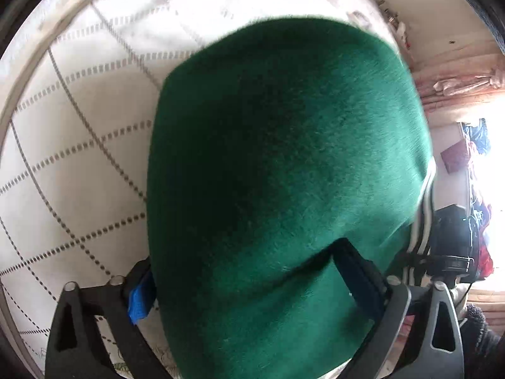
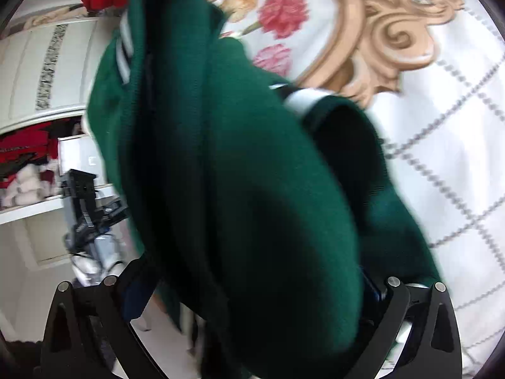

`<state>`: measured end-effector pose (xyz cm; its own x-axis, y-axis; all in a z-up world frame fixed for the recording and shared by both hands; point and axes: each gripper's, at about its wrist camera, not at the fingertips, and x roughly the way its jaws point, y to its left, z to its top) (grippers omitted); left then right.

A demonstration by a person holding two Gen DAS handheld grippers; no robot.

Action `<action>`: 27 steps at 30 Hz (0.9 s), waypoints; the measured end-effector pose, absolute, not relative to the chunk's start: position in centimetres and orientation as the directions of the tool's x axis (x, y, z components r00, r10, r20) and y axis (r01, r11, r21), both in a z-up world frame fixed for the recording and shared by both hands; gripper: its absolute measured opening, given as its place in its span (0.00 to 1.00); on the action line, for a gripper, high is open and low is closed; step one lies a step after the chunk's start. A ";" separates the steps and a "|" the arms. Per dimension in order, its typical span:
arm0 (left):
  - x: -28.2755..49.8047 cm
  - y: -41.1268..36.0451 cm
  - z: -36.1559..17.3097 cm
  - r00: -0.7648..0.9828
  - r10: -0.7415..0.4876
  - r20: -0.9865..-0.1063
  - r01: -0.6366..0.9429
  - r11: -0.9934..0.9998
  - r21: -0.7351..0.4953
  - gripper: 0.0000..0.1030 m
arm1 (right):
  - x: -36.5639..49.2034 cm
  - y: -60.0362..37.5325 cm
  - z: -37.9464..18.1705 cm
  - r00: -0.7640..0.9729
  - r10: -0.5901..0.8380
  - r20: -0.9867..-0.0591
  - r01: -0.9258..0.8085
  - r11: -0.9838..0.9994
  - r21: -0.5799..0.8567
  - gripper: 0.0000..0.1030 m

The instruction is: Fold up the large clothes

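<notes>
A dark green sweater (image 1: 284,173) with white-and-dark striped trim fills both wrist views, bunched above a white bedspread (image 1: 79,126) printed with dotted grid lines. The left tool (image 1: 252,284) stands wide, its blue-padded fingers (image 1: 140,300) flanking a thick fold of the garment; whether the pads press on it cannot be told. The right tool (image 2: 252,287) is partly spread with green cloth draped between its fingers, grip likewise unclear. In the right view, the bedspread shows red flowers (image 2: 284,12) and tan scrollwork, with shelves (image 2: 28,170) behind.
</notes>
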<state>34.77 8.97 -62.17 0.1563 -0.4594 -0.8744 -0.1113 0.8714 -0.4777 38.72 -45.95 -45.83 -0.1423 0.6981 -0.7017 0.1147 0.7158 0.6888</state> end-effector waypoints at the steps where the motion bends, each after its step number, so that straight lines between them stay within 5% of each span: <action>1: 34.8 8.9 -61.6 0.178 -0.441 -0.880 -0.099 0.881 -0.462 0.86 | 38.6 -45.4 -46.0 -0.143 0.734 -0.663 0.138 0.679 0.721 0.51; 3: 35.2 8.9 -60.5 0.215 -0.423 -0.880 -0.088 0.889 -0.448 0.78 | 38.6 -43.7 -46.0 -0.138 0.746 -0.651 0.141 0.666 0.733 0.39; 9: 38.2 9.3 -58.6 0.258 -0.429 -0.866 -0.054 0.888 -0.456 0.67 | 39.4 -41.7 -44.0 -0.010 0.761 -0.649 0.153 0.642 0.751 0.32; 27: 57.4 3.4 -59.4 0.232 -0.437 -0.869 0.070 0.899 -0.433 0.66 | 61.3 -49.9 -39.5 0.217 0.656 -0.723 0.144 0.711 0.688 0.30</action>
<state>57.39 3.38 -59.36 0.2316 -0.4371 -0.8691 0.0697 0.8986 -0.4333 61.31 -49.95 -39.54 0.2166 0.6561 -0.7230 0.1436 0.7111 0.6883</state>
